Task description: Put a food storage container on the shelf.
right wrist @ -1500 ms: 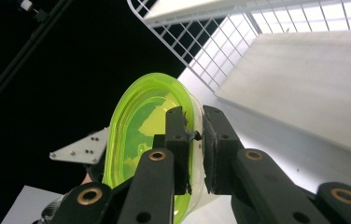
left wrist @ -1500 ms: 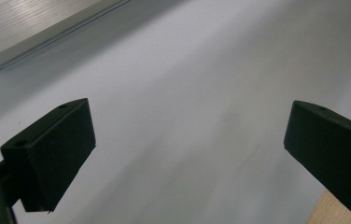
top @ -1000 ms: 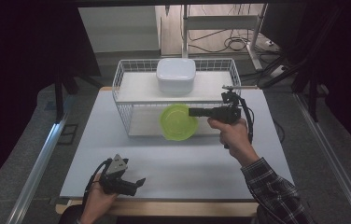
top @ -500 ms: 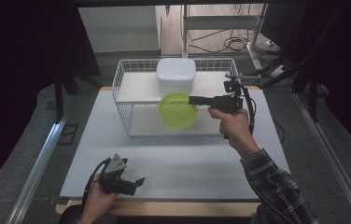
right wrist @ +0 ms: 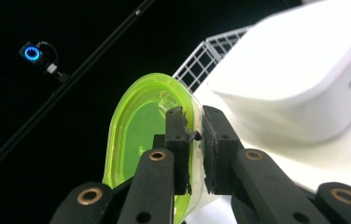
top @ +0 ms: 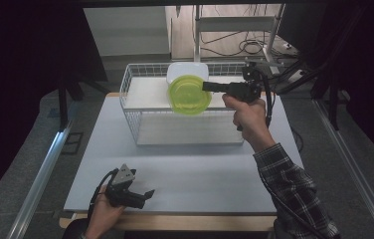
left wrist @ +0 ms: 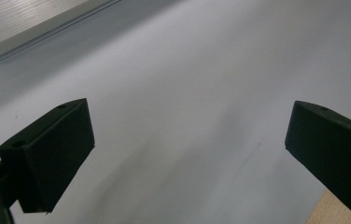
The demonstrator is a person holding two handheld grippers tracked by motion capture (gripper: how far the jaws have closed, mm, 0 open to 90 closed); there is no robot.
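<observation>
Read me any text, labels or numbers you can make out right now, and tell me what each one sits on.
Embossed lettering on the side of the white container: too blurred to read in the right gripper view.
Green bowl, held by the right gripper: no marking visible.
Wire basket, table, left gripper: no text visible.

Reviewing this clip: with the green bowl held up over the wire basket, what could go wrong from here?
The right gripper pinches the green bowl only by its thin rim, so it may well slip or swing out. The bowl hangs close to the white container in the wire basket; lowering it could knock that container or catch the basket's wires. The left gripper rests open on the table, too far off to help.
</observation>
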